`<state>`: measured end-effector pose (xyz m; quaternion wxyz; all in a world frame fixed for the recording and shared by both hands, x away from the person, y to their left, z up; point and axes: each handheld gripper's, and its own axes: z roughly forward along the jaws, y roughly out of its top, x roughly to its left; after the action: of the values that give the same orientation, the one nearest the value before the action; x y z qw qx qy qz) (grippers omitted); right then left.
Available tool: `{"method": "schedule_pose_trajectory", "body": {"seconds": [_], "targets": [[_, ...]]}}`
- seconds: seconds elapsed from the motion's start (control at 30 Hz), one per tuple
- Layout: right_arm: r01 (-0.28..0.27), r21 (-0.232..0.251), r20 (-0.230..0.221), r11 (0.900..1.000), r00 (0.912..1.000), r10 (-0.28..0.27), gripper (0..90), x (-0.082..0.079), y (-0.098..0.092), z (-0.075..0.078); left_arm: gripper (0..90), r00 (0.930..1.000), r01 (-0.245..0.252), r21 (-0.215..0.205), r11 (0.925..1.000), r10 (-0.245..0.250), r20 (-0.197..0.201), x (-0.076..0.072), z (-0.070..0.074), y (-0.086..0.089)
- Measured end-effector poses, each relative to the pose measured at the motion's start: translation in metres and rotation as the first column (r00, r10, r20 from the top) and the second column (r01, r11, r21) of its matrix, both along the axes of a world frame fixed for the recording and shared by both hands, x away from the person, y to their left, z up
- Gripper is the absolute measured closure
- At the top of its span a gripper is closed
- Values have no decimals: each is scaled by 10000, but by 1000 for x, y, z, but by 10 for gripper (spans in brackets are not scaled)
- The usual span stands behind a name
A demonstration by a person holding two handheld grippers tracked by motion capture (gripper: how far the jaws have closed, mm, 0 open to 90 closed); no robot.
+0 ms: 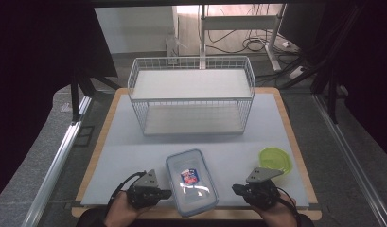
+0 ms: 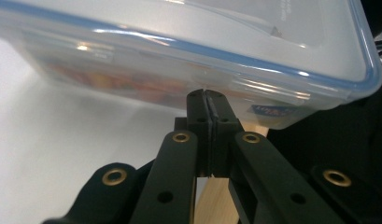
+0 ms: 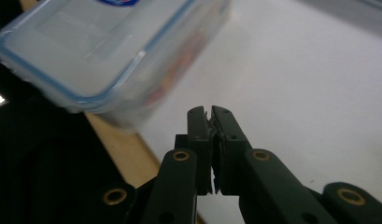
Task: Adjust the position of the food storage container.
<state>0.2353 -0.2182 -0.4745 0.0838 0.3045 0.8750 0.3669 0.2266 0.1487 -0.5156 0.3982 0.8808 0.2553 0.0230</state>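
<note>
Both jaw pairs are closed on nothing: the left hand-held gripper [image 1: 165,193] touches the clear, blue-rimmed lidded plastic container [image 1: 191,181] at the desk's [image 1: 134,151] near edge; the right hand-held gripper [image 1: 236,189] stands apart. Push evenly from both sides toward the white wire rack [image 1: 191,94].

I'm seeing the clear box [image 2: 188,51] running off the left gripper view's top and sides, its contents blurring into coloured smears. In the right gripper view it [image 3: 104,51] is smearing too, its label getting cut by the top edge.
</note>
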Motion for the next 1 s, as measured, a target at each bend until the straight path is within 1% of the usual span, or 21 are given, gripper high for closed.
{"method": "schedule_pose_trajectory", "body": {"seconds": [0.03, 0.07, 0.1, 0.2, 0.3, 0.33, 0.37, 0.4, 0.47, 0.53, 0.57, 0.6, 0.67, 0.7, 0.73, 0.77, 0.83, 0.87, 0.9, 0.93, 1.0], "targets": [[0, 0, 0, 10000, 10000, 0, 866, 0, 0, 0, 895, 10000, 0, 0, 10000, 0, 0, 0, 0, 0], [-56, -12, -79, 10000, 10000, 56, 866, -4, 0, -2, 896, 10000, 82, -29, 10000, -81, 27, 2, 0, -8], [-56, -12, -79, 10000, 10000, 56, 866, -4, 0, -2, 896, 10000, 82, -29, 10000, -81, 27, 2, 0, -8], [-113, -70, -346, 9999, 9993, 111, 858, -9, -1, -7, 896, 9996, 217, -16, 9998, -217, 189, 7, 0, -26], [67, -64, -571, 10000, 9983, -70, 845, -10, -5, -10, 896, 9991, 303, -11, 9995, -303, 295, 11, 1, -39], [143, -57, -651, 9999, 9978, -147, 845, -11, -7, -11, 895, 9991, 303, -11, 9995, -303, 295, 11, 1, -39], [143, -57, -651, 9999, 9978, -147, 845, -11, -7, -11, 895, 9986, 465, 99, 9989, -468, 237, 14, 1, -42], [196, -50, -710, 9998, 9973, -199, 845, -11, -8, -12, 891, 9987, 455, 244, 9987, -461, 209, 18, 3, -41], [126, -30, -796, 9999, 9967, -128, 846, -13, -7, -14, 871, 9998, 143, 384, 9992, -147, 97, 28, 5, -31], [37, 6, -805, 10000, 9967, -37, 847, -14, -5, -14, 874, 9982, -574, 567, 9967, 562, 224, 43, 7, -12], [-194, 26, -833, 9998, 9963, 196, 854, -16, -1, -15, 888, 9933, -1112, 618, 9919, 1090, 384, 53, 9, 0], [-194, 26, -833, 9998, 9963, 196, 854, -16, -1, -15, 888, 9895, -1403, 538, 9886, 1381, 429, 59, 9, 6], [-255, -30, -879, 9997, 9958, 252, 869, -16, 2, -17, 896, 9836, -1713, 428, 9843, 1684, 654, 76, 12, 17], [-275, -42, -921, 9996, 9954, 270, 878, -16, 3, -18, 896, 9817, -1793, 299, 9833, 1768, 711, 85, 12, 18], [-255, -30, -917, 9997, 9955, 251, 885, -15, 5, -18, 896, 9835, -1699, 188, 9853, 1683, 656, 95, 11, 17], [-195, 1, -917, 9998, 9956, 194, 890, -14, 6, -18, 896, 9848, -1641, 162, 9863, 1629, 597, 101, 10, 15], [-117, -136, -911, 9998, 9958, 104, 896, -10, 9, -19, 896, 9887, -1406, 314, 9896, 1386, 575, 116, 7, 4], [-89, -133, -911, 9999, 9958, 76, 896, -9, 10, -19, 897, 9931, -1096, 256, 9936, 1084, 452, 123, 4, -2], [-82, -139, -899, 9999, 9959, 69, 896, -7, 10, -19, 897, 9937, -1060, 221, 9941, 1051, 390, 125, 3, -5], [-48, -164, -881, 9999, 9961, 33, 897, -5, 11, -19, 898, 9933, -1067, 343, 9937, 1049, 483, 126, 2, -6], [117, -216, -839, 9997, 9964, -135, 897, 0, 10, -19, 898, 9940, -1049, 242, 9942, 1040, 341, 126, 1, -3]]}}
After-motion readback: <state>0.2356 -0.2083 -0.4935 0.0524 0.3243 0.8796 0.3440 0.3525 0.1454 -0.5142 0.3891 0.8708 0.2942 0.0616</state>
